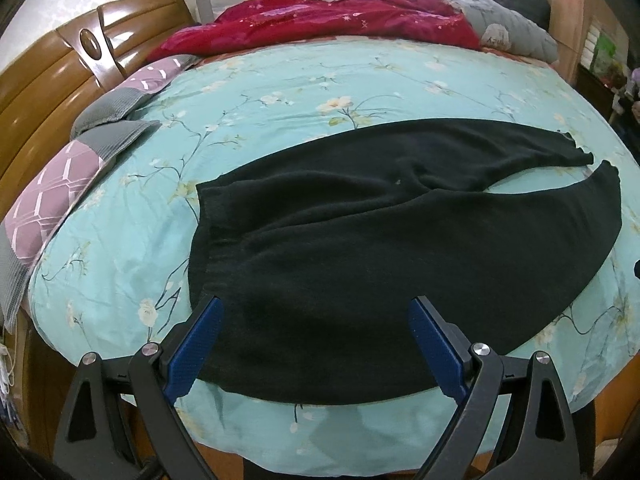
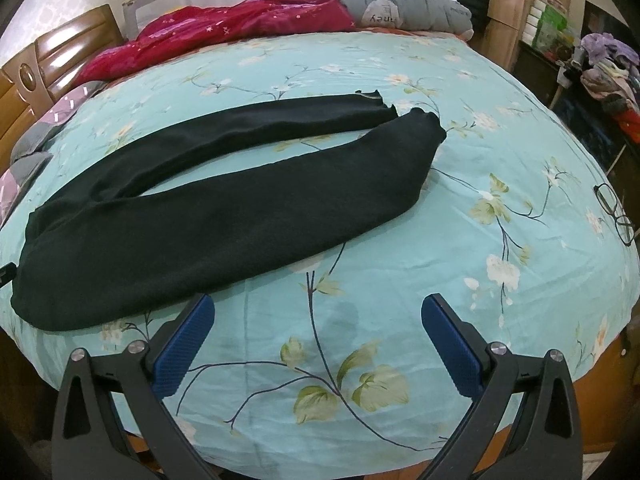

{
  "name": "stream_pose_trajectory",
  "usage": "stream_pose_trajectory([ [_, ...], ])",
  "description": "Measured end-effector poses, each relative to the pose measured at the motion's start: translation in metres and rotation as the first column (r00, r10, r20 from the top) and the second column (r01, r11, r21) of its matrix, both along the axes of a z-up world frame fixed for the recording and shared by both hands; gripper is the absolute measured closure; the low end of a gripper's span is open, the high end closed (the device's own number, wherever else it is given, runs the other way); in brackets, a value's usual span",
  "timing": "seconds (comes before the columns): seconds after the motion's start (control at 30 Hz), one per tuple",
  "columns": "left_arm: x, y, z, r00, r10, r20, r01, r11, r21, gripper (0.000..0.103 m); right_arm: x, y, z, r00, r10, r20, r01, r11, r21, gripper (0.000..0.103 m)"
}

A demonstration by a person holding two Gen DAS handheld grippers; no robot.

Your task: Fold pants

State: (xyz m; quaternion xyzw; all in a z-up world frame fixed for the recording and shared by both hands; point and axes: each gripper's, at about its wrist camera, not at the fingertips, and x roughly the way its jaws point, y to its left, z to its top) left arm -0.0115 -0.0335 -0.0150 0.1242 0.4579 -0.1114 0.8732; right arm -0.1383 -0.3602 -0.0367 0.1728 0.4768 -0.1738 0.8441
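Observation:
Dark green-black pants (image 1: 360,248) lie flat on the teal floral bed sheet (image 1: 280,92), waistband to the left, two legs stretching right. My left gripper (image 1: 316,308) is open and empty, hovering over the hip part near the bed's front edge. In the right wrist view the pants (image 2: 200,208) lie at left and centre, their two cuffs close together at the far end. My right gripper (image 2: 318,306) is open and empty, above bare sheet (image 2: 400,280) just right of the near leg.
A red quilt (image 1: 340,20) and a grey pillow (image 1: 516,36) lie at the far side. Purple-grey pillows (image 1: 80,160) sit by the wooden headboard (image 1: 48,80) on the left. Eyeglasses (image 2: 616,216) lie on the sheet at right. A cluttered shelf (image 2: 600,64) stands beyond the bed.

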Motion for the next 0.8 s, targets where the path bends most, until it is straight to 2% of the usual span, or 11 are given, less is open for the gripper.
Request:
stream_pose_trajectory([
  [0.8,0.000,0.004,-0.008,1.000,0.012,-0.024,-0.013,0.999,-0.035,0.009,0.010,0.009,0.004,0.999,0.018,-0.028,-0.019,1.000,-0.019,0.000],
])
